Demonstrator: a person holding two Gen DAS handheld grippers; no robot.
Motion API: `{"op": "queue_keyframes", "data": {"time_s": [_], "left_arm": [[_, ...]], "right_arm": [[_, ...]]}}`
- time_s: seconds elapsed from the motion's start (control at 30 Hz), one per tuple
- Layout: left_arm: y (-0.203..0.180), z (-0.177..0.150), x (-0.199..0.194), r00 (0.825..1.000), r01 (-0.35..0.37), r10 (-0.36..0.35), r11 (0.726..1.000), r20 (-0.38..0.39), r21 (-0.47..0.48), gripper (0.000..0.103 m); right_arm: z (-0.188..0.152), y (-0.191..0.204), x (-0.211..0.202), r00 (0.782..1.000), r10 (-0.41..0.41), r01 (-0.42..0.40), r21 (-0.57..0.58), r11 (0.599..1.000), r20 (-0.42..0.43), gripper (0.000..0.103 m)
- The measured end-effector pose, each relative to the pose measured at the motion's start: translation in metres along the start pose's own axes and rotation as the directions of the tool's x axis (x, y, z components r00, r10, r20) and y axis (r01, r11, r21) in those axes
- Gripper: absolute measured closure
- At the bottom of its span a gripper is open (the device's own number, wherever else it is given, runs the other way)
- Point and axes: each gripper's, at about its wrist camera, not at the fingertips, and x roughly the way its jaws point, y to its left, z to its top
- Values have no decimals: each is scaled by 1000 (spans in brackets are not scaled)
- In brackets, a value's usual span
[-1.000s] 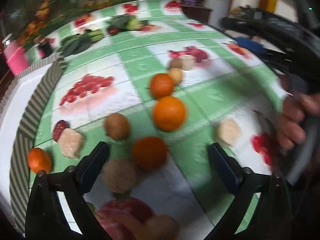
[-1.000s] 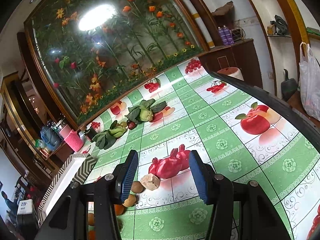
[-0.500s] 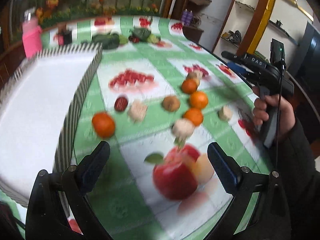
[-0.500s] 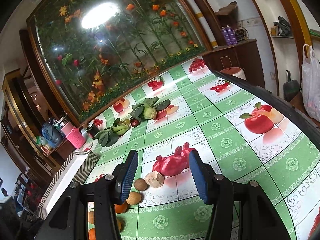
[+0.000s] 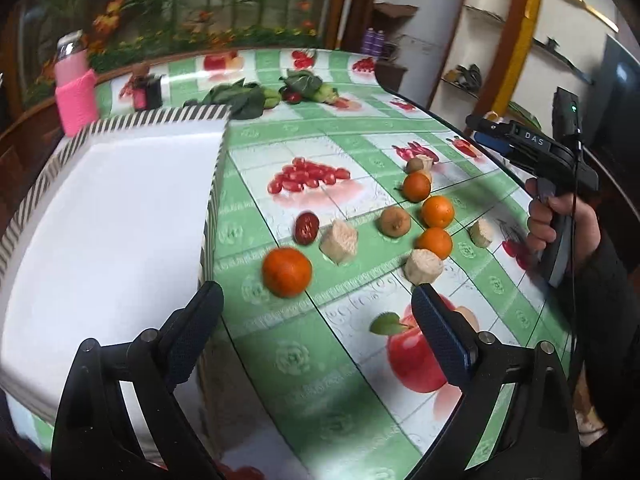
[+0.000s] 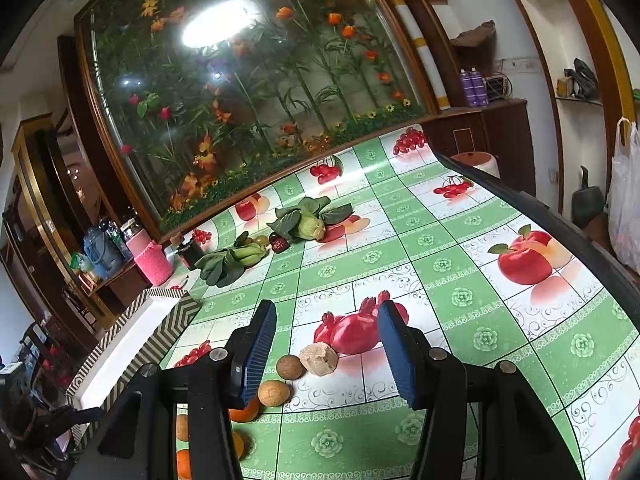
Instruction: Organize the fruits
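Loose fruit lies on the fruit-print tablecloth point(image 5: 304, 360): several oranges, the nearest orange point(image 5: 287, 271) just ahead of my open, empty left gripper point(image 5: 316, 332), a red date point(image 5: 307, 227), a brown kiwi point(image 5: 395, 221) and pale tan chunks point(image 5: 339, 241). A white tray with a striped rim point(image 5: 108, 216) sits to the left. My right gripper point(image 6: 326, 354) is open and empty, held above a brown fruit point(image 6: 291, 367) and a tan chunk point(image 6: 319, 358). In the left wrist view the right gripper point(image 5: 536, 152) shows at the right, held by a hand.
Leafy greens point(image 6: 224, 264) and a cabbage-like vegetable point(image 6: 310, 226) lie at the table's far side. A pink-sleeved bottle point(image 5: 76, 88) and a small dark jar point(image 5: 152, 90) stand behind the tray. The table edge point(image 6: 560, 216) curves along the right.
My left gripper has pulled back and up from the fruit, so the tray and whole pile now show. The right gripper has barely moved.
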Motion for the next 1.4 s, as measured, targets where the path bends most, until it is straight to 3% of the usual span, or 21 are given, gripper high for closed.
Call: {"op": "queue_keyframes", "data": {"time_s": [0.07,0.13,0.2,0.23,0.3,0.43,0.57,0.73,0.8,0.93,1.0,1.1,1.2,1.27,1.37,1.4], "left_arm": [[-7,5,-16,997,-20,12,996,82,88,7],[-11,14,-42,975,-60,31,990,221,125,7],[-7,28,-51,934,-156,138,987,330,29,7],[-6,37,-44,894,-271,275,961,353,-63,7],[-4,48,-24,860,-374,389,921,331,-111,7],[6,57,20,850,-459,490,869,193,-185,7],[15,45,38,853,-484,511,851,108,-205,7],[12,43,36,857,-458,494,861,147,-222,7],[21,48,38,863,-450,490,857,125,-251,7],[51,49,45,857,-475,514,812,32,-338,7],[65,48,41,844,-491,536,786,20,-375,7],[81,45,35,839,-489,544,759,6,-429,7],[87,42,27,859,-448,512,769,20,-457,7],[80,40,10,854,-419,511,787,97,-454,7],[37,36,-27,823,-353,459,875,334,-332,7],[15,31,-38,812,-323,396,917,430,-233,7]], "right_arm": [[0,-1,0,1000,-2,2,-2,1000,-1,51],[0,-1,0,1000,-1,1,-3,1000,-2,51],[0,-1,0,1000,-2,2,-4,1000,-2,51],[0,-1,1,1000,0,0,-5,1000,-5,51],[1,0,1,1000,4,-4,-13,1000,-9,51],[0,0,-1,1000,-11,11,-26,1000,-7,51],[1,-4,0,1000,-11,11,-8,1000,-10,51],[2,-2,-1,1000,1,-1,-7,1000,-5,51],[2,-1,0,1000,-2,2,-12,1000,-10,51],[0,-3,3,1000,-18,17,-13,1000,-24,51],[0,-4,4,999,-20,19,-8,1000,-25,51],[0,-4,4,1000,-17,17,-10,1000,-24,51],[0,-4,4,1000,-14,14,-12,1000,-24,51],[0,-4,4,1000,-13,13,-10,1000,-21,51],[0,-4,4,1000,-11,10,-9,1000,-20,51],[0,-4,4,1000,-9,9,-11,1000,-21,51]]}}
